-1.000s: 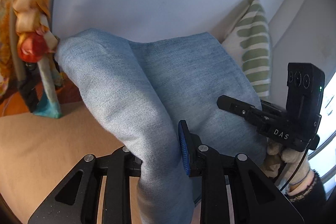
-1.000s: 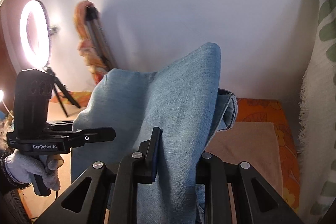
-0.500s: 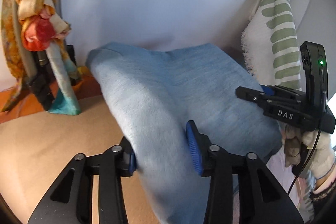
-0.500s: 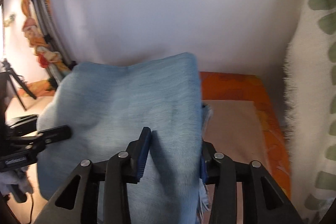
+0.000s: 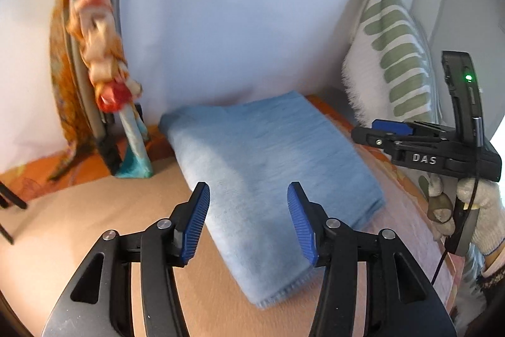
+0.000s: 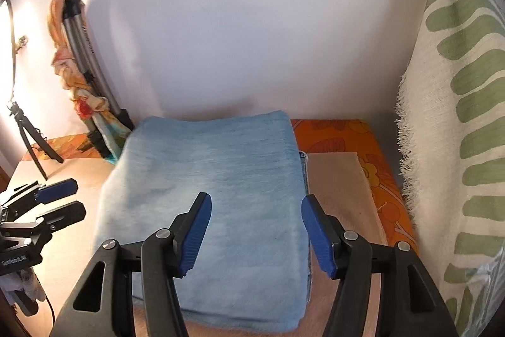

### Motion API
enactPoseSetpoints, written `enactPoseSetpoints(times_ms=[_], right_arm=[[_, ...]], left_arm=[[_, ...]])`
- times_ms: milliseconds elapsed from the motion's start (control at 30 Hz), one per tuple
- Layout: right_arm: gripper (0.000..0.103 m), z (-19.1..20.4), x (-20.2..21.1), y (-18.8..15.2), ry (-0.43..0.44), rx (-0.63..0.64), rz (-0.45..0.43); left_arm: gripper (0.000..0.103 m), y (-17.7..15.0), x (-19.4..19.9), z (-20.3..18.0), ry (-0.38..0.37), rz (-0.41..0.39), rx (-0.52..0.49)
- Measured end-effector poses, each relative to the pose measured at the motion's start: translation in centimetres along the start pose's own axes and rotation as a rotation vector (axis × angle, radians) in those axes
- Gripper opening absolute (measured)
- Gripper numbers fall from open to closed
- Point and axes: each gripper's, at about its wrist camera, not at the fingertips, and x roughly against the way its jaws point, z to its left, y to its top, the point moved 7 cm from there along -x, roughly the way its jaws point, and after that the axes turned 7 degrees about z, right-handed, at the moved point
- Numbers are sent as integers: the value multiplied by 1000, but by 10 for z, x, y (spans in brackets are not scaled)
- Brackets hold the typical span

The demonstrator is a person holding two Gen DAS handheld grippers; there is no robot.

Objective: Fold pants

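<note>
On the tan bed sheet, near the far white wall, the folded light-blue denim pants lie flat; your left gripper and right gripper hover above, jaws spread apart, gripping nothing.

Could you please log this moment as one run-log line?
pants: folded, flat | left gripper: open | right gripper: open | pillow: right

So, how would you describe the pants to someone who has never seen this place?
Start at the white wall; below it lies a beige surface. On it the pants lie as a folded, light blue denim block, the only plain blue cloth between the orange scarf and the green-patterned pillow.
</note>
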Motion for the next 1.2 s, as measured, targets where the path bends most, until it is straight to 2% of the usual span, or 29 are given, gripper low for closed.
enactPoseSetpoints(times_ms=[433, 533, 633, 800, 1200], right_arm=[[77, 41, 90, -25, -6, 13, -91], [82, 51, 109, -33, -14, 4, -110], [89, 64, 126, -43, -20, 8, -130], [102, 89, 153, -64, -55, 41, -162], [103, 135, 203, -132, -59, 46, -189]], left_arm=[[64, -16, 89, -37, -38, -95, -58], [71, -24, 106, -43, -40, -110, -69], [78, -32, 124, -46, -32, -127, -69], [81, -51, 154, -49, -15, -153, -64], [82, -105, 209, -59, 25, -207, -72]])
